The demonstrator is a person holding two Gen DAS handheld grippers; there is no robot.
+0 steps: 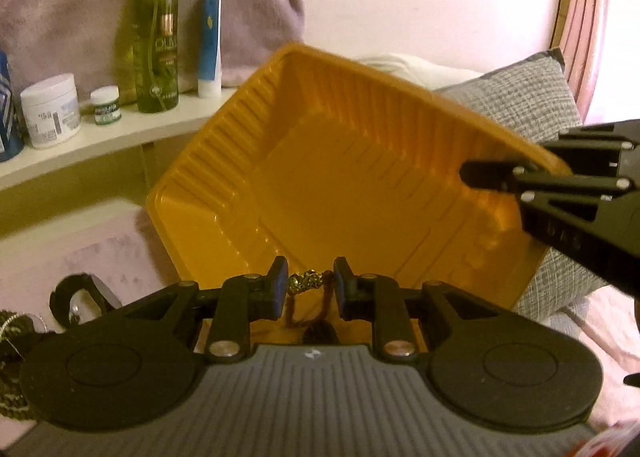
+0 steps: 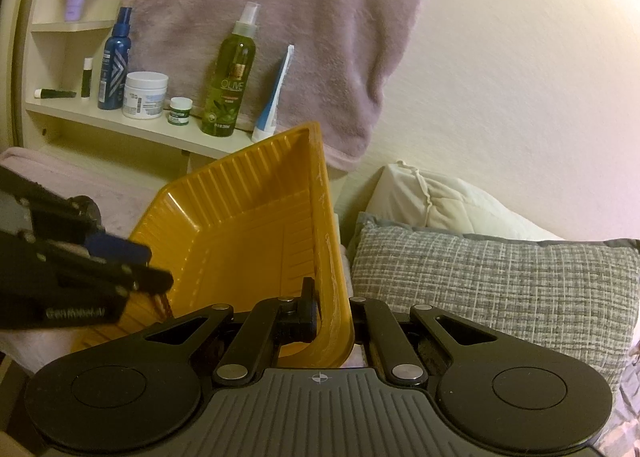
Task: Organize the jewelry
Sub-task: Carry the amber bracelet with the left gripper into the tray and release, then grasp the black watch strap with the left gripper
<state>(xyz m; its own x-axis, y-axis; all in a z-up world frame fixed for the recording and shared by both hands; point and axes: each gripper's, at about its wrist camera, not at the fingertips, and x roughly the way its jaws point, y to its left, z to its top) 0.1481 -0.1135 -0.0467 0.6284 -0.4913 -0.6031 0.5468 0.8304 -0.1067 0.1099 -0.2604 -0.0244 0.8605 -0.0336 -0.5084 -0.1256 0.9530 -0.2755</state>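
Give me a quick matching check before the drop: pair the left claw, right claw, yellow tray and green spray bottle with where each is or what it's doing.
Things:
1. left claw
2. right claw
3. yellow tray
4. green spray bottle

States, shuffled:
A. clamped on the tray's rim
B. standing on the white shelf
C. pinching a gold beaded piece of jewelry
D. held tilted up, nothing inside it

Pairs: 1-C, 2-A, 3-D, 4-B
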